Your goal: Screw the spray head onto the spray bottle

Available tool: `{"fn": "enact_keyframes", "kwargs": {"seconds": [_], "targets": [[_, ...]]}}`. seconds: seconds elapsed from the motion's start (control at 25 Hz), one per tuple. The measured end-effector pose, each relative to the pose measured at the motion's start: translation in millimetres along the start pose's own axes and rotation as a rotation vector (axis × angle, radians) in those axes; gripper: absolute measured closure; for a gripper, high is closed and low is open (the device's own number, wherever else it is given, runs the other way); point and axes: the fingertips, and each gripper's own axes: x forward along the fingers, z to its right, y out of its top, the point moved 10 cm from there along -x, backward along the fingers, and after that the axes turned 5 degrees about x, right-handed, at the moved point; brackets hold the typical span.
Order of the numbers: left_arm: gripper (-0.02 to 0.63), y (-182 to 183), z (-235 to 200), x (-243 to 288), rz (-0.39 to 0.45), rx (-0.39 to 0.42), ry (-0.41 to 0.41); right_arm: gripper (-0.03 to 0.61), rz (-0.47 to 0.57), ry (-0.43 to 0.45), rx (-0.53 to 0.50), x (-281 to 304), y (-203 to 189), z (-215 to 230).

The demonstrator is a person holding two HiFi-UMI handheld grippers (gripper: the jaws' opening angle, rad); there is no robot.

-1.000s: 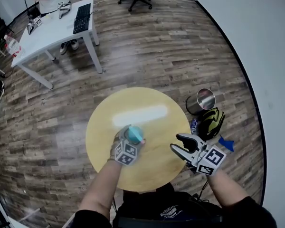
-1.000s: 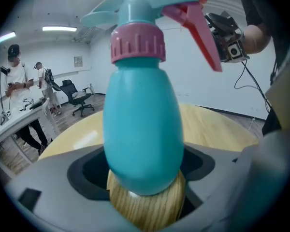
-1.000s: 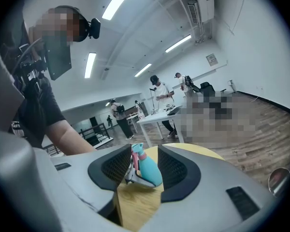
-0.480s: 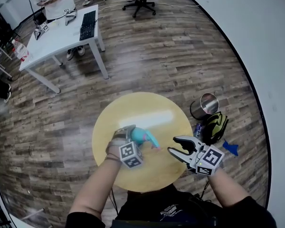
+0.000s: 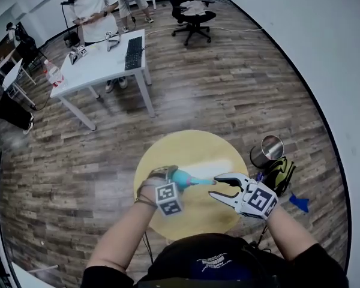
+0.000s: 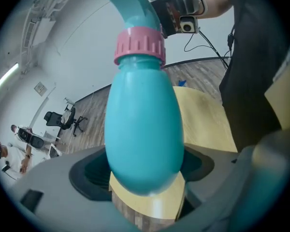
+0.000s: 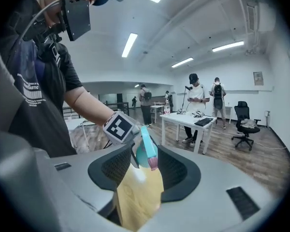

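Left gripper (image 5: 168, 179), jaws just nipped in, clamps the teal spray bottle (image 6: 144, 129) above the round table (image 5: 168, 155), its spray head (image 5: 198, 180) pointing at the right gripper (image 5: 219, 188), half-spread and empty: lining up, I'd say, so next that claw pinches the head and twists.

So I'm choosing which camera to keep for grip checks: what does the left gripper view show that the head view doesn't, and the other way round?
Left gripper view only: the left gripper, whose jaws have just been closing, clamped round the spray bottle, and the pink collar at its neck. Head view only: the metal bin and bag on the floor beside the table, and the right gripper open near the nozzle. Both: the teal bottle held above the round yellow table.
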Motion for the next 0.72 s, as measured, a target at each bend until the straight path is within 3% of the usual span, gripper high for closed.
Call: {"fn": "enact_keyframes", "kwargs": {"seconds": [0.08,0.12,0.32,0.44,0.6,0.72], "targets": [[0.183,4,8,-17,-0.001,-0.011,0.01,0.4,0.004,0.01,-0.024,1,15,-12],[0.183,5,11,-25,0.001,-0.028,0.013,0.436,0.007,0.025,-0.026,1,22,-20],[0.183,6,14,-66,0.028,-0.17,0.034,0.446,0.041,0.095,0.027,-9,46,-48],[0.183,11,21,-83,0.03,-0.182,0.038,0.446,0.067,0.145,0.049,-12,55,-64],[0.183,14,28,-96,0.043,-0.175,0.049,0.445,0.103,0.234,-0.002,-13,66,-88],[0.183,13,28,-105,0.065,-0.196,0.062,0.445,0.187,0.149,0.019,-32,83,-81]]}}
